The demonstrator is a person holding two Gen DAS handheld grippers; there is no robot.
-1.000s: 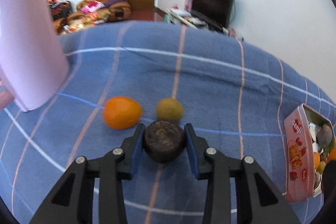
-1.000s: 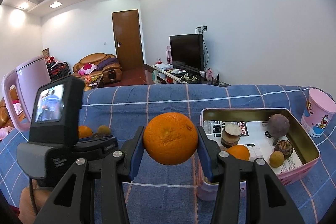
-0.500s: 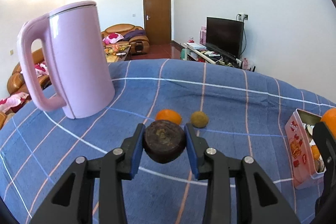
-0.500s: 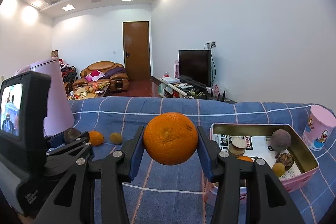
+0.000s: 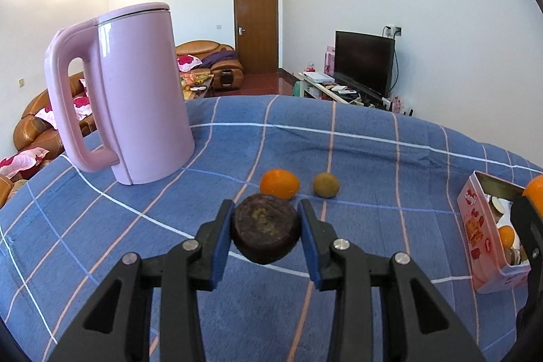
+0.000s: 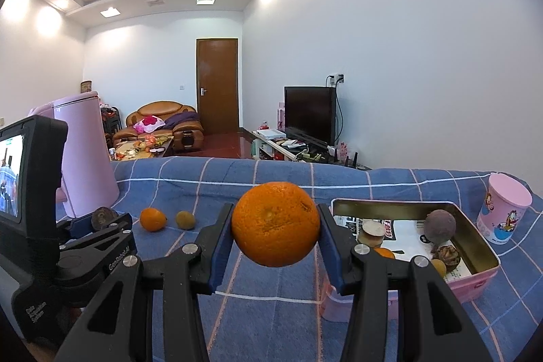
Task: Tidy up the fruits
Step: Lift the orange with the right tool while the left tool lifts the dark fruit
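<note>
Your left hand-held gripper is clamped on a dark brown fruit, held above the blue checked cloth. Right hand-held gripper grips a big orange, just left of the pink tin w/ other fruit inside. Small orange & greenish fruit lie on the cloth nr the pink kettle.

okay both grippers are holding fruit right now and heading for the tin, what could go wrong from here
The right gripper clamps the big orange only at its sides; the round fruit could slip out before reaching the pink tin.
The tin already holds several fruits, so a dropped orange might land on them or bounce out.
The left gripper with the dark fruit is close beside the right one; they could collide over the tin.
</note>
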